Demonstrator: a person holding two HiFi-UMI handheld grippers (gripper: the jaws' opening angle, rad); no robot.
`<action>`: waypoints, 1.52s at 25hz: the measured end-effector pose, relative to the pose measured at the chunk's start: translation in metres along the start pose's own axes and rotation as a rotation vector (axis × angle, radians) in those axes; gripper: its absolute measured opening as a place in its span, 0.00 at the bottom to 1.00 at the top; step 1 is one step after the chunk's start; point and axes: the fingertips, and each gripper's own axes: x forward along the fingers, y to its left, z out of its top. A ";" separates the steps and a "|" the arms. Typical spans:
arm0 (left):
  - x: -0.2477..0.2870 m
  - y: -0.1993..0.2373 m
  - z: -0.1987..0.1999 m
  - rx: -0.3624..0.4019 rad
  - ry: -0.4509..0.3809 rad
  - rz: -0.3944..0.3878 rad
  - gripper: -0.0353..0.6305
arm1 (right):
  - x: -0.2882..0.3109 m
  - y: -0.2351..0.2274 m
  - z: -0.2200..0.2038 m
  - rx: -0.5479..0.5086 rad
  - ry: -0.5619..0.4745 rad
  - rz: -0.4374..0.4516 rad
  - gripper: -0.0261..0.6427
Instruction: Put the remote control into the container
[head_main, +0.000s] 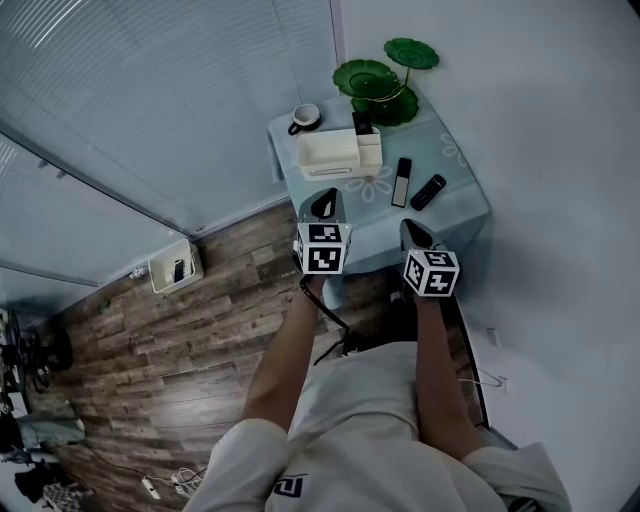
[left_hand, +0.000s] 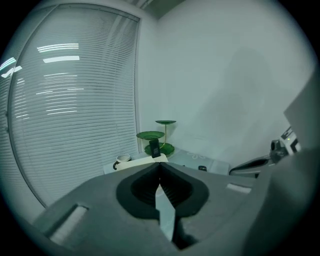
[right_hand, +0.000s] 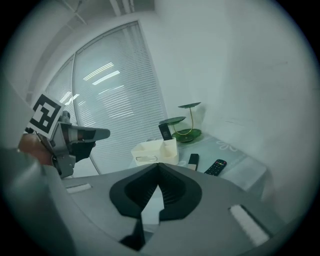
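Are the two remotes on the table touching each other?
Apart. The head view shows the long remote and the short remote lying side by side, a strip of tablecloth between them.

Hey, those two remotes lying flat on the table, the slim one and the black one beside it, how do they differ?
The slim remote is narrower, with a pale near end; the black remote is dark all over, with coloured buttons. The slim remote lies closer to the white container; the black remote lies farther from it, at a slant. Both lie flat, outside the container.
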 end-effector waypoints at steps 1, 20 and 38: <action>0.002 -0.001 0.002 -0.013 -0.009 0.013 0.06 | 0.004 -0.004 0.003 0.006 -0.004 0.004 0.04; 0.112 -0.001 0.052 -0.108 -0.002 0.164 0.06 | 0.119 -0.044 0.121 -0.205 0.022 0.276 0.04; 0.235 -0.103 -0.003 -0.227 0.105 0.091 0.15 | 0.143 -0.123 0.109 -0.249 0.127 0.358 0.04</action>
